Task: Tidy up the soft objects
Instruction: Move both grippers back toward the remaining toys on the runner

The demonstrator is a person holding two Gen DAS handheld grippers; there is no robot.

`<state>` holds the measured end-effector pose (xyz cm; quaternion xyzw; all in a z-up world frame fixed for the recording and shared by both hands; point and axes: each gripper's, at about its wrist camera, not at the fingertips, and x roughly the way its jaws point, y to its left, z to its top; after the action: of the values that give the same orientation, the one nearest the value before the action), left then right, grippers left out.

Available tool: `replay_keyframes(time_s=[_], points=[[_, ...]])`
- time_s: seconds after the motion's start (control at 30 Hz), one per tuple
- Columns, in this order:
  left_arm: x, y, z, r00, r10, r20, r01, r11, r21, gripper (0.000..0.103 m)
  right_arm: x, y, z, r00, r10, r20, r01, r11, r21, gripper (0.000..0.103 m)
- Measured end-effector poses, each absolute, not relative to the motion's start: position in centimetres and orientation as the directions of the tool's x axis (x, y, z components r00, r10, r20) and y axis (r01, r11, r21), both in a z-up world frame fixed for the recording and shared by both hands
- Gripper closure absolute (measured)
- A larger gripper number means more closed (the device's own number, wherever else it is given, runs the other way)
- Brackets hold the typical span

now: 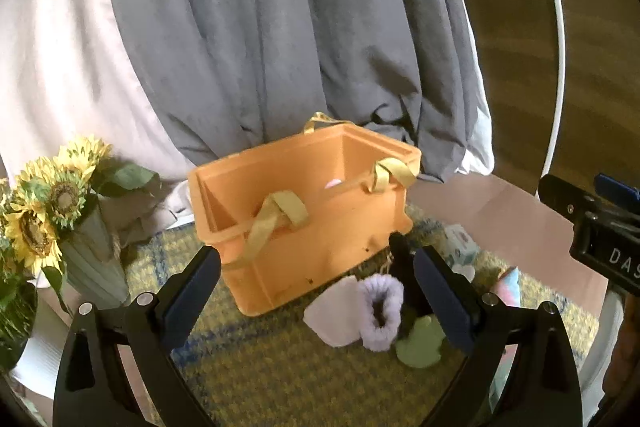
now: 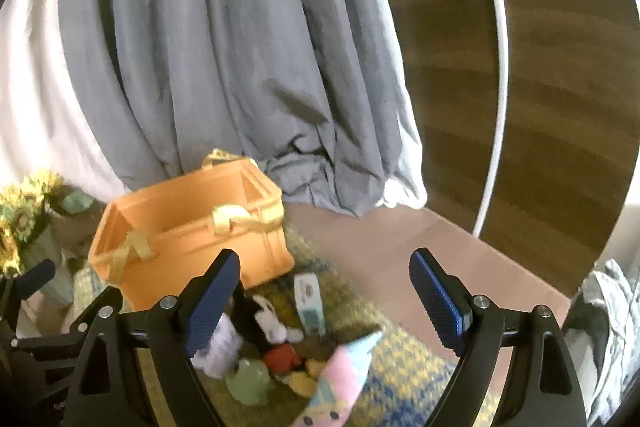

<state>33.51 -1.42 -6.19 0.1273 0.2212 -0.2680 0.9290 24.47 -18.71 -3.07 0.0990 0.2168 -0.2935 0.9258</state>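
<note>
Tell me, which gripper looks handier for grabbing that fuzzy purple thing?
Left, probably. The left gripper is open with the purple scrunchie lying between its fingers. The right gripper, also open, frames the mouse plush instead.

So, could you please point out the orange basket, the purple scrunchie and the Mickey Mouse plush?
orange basket [image 1: 320, 259]: left wrist view, front wall.
purple scrunchie [image 1: 380, 311]: left wrist view, fuzzy ring.
Mickey Mouse plush [image 2: 272, 327]: right wrist view, face.

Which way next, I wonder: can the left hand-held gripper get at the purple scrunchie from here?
Probably yes. The left hand-held gripper is open, the purple scrunchie lies uncovered on the rug between its fingers, beside the orange bin, with nothing lying over it.
</note>
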Motion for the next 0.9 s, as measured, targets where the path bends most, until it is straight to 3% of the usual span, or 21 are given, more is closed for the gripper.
replay_keyframes(time_s=[0.9], points=[[34.2, -3.4, -14.2, 0.644, -0.457, -0.613, 0.665, 0.73, 0.155, 0.007, 23.4, -19.1, -13.5, 0.57, -0.376, -0.731, 0.652, 0.748, 0.124, 0.019]])
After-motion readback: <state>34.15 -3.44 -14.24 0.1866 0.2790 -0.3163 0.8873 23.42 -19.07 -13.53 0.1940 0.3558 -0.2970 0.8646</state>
